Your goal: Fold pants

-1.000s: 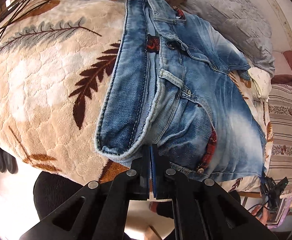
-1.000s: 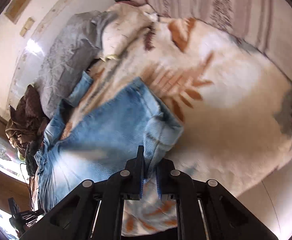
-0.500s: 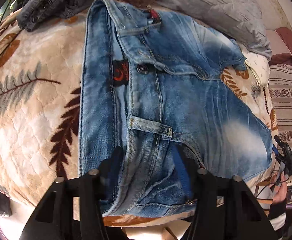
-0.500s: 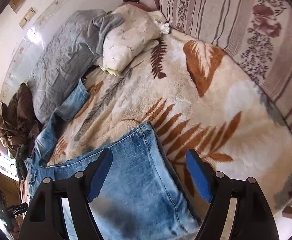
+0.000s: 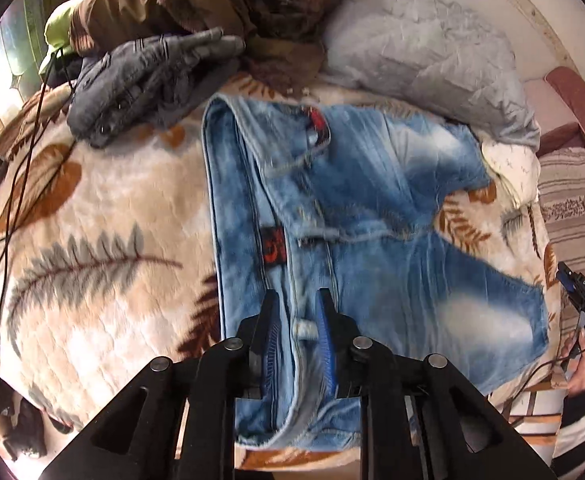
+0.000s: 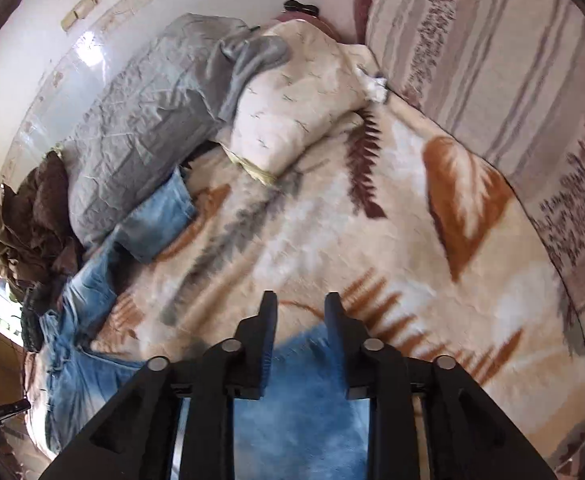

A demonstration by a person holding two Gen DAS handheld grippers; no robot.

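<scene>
Light blue jeans lie on a cream leaf-patterned blanket, waistband to the left, legs running right. My left gripper hovers over the near end of the waistband, jaws a little apart with denim showing between them and nothing gripped. In the right wrist view the jeans lie under my right gripper, which is open and empty above the folded leg end. Another part of the jeans lies toward the pillows.
A grey garment and brown clothes are piled at the back left. A grey quilted pillow, a cream pillow and a striped cushion edge the bed. A black cable crosses the blanket's left side.
Both grippers let go of the jeans and opened wide, then narrowed again. Both have drawn back, and the jeans now lie flat on the blanket.
</scene>
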